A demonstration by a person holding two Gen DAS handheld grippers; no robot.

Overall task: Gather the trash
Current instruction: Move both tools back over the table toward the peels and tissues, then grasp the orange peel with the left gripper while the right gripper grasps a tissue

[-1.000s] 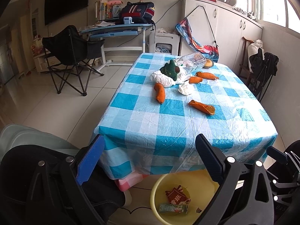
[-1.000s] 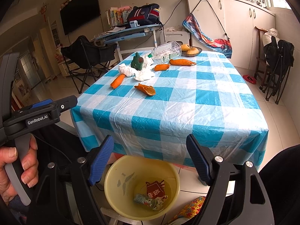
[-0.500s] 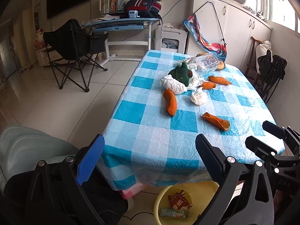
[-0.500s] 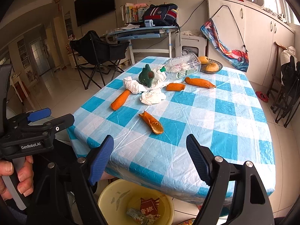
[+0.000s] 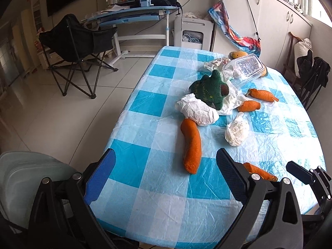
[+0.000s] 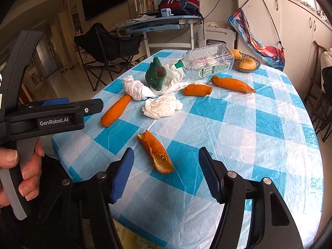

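Peel [image 6: 156, 153] on table, between closing right jaws

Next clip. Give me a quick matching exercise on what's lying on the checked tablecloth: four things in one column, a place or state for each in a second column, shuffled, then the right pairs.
Things:
1. green plush toy
2. clear plastic bottle
3. nearest orange peel
4. round fruit

Places or states:
A. lying on its side, green cap toward the toy
B. in a dark bowl at the table's far end
C. standing among crumpled white tissues
D. just ahead of the right tongs, between their open tips, untouched

Pairs: 1-C, 2-A, 3-D, 4-B
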